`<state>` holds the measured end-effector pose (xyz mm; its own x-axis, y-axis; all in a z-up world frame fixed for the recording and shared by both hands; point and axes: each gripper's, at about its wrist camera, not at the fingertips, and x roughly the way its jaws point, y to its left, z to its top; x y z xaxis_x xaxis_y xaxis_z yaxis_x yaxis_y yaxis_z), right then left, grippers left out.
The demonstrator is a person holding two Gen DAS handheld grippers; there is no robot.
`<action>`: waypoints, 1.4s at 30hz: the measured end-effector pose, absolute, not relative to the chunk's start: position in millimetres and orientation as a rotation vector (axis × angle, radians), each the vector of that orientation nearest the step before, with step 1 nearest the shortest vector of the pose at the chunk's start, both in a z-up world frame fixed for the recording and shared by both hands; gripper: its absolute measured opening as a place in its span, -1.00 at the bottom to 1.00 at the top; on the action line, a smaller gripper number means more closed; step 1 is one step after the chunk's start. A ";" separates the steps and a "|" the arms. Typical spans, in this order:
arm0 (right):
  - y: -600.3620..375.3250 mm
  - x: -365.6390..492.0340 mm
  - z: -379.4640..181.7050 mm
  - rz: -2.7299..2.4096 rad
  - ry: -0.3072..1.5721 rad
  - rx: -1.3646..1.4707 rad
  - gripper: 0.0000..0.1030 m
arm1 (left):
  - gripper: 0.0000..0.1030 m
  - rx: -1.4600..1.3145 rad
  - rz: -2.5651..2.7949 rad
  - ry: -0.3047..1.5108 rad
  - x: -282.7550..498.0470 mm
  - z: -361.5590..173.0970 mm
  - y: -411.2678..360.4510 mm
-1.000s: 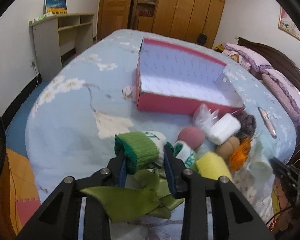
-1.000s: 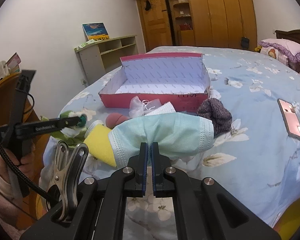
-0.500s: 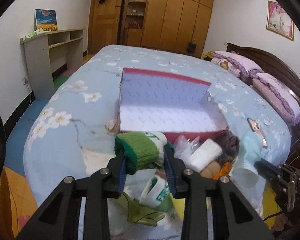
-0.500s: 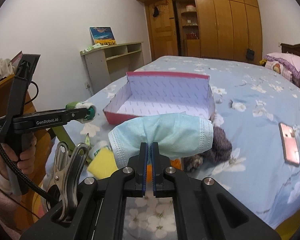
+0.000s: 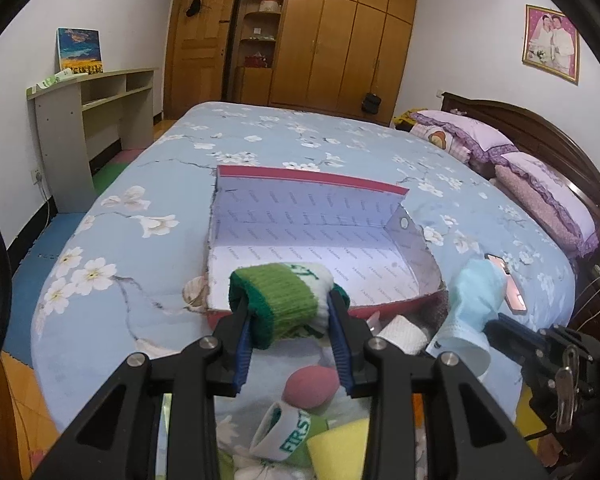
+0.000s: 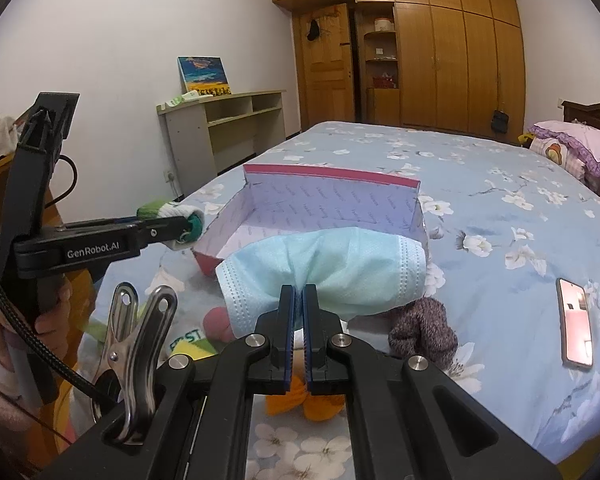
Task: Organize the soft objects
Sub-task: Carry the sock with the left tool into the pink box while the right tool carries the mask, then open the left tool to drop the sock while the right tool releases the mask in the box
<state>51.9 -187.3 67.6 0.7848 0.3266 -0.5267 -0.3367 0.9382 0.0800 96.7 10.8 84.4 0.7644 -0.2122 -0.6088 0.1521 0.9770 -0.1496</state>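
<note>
Left gripper (image 5: 290, 314) clamped on the green-and-white rolled sock (image 5: 282, 300), held up off the bed with the pink box (image 5: 320, 236) just ahead. Right gripper (image 6: 299, 308) pinched tight on the blue face mask (image 6: 324, 270), box right behind it; grey sock (image 6: 422, 330) lies below, to its right.

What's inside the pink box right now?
The pink box shows only its bare patterned lining; nothing lies in it. The held sock hides its near left corner, the mask part of the floor.

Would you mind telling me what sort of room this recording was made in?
A home bedroom, most likely: a large bed with a floral cover, purple pillows against a wooden headboard, and a built-in wooden wardrobe along the far wall.
</note>
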 end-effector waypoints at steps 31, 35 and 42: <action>-183.9 169.8 18.6 0.246 0.635 -0.015 -0.91 | -0.29 -0.043 -0.162 0.804 192.1 5.1 -11.1; -186.6 173.6 7.4 0.231 0.673 -0.010 -0.91 | -0.28 -0.035 -0.164 0.796 191.8 3.1 -12.8; -186.5 178.0 -1.0 0.231 0.699 0.002 -0.91 | -0.27 -0.020 -0.158 0.801 193.2 2.9 -17.0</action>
